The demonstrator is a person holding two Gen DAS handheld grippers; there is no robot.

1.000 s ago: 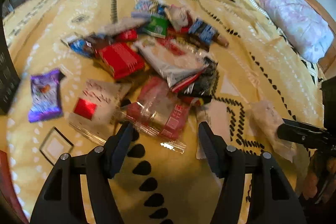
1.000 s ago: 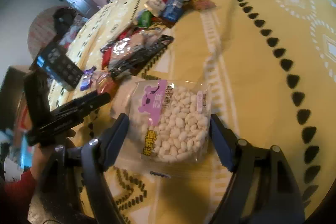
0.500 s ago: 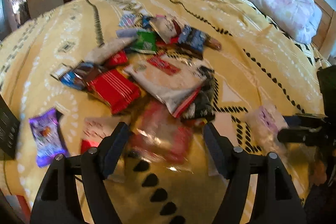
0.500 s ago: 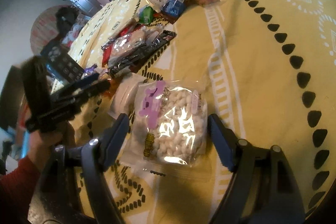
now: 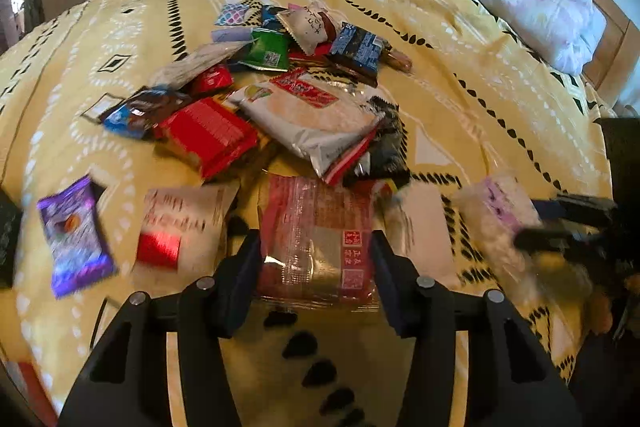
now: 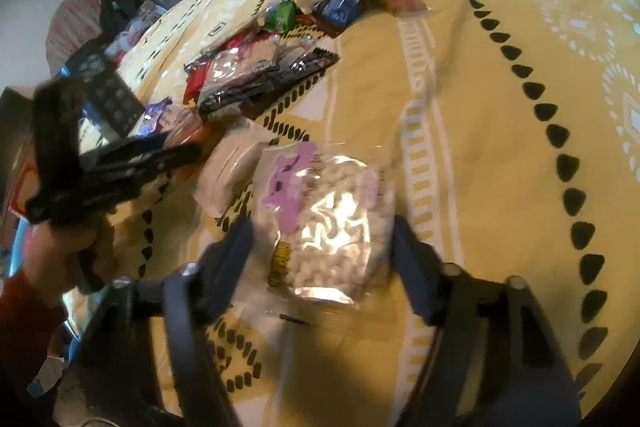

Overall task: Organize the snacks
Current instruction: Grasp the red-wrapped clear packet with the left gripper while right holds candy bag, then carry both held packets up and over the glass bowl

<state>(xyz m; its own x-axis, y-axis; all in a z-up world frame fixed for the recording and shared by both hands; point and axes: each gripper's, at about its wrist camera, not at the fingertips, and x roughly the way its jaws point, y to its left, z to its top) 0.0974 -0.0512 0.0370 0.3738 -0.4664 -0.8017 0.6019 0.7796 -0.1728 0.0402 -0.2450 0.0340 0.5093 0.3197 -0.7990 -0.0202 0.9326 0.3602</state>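
Straddling a clear red-printed snack pack [image 5: 316, 247] on the yellow bedspread [image 5: 460, 67], L gripper [image 5: 316, 259] has fingers spread w/ pads at its edges, while R gripper [image 6: 322, 239], also spread, brackets a bag of white puffs [image 6: 332, 219] beside the snack pile [image 5: 280, 99].

Over the last second the left gripper [image 5: 316, 259] has moved forward toward 12 o'clock across the bed [image 5: 460, 99]. The clear red-printed snack pack [image 5: 316, 239], which lay ahead of the jaws, now sits between them, its sides at or against the fingers. The right gripper [image 6: 320, 243] has advanced likewise: the clear bag of white puffs [image 6: 332, 219] now reaches deeper between its jaws, which stand narrower around it. In the right wrist view the left gripper has shifted up toward 10 o'clock.
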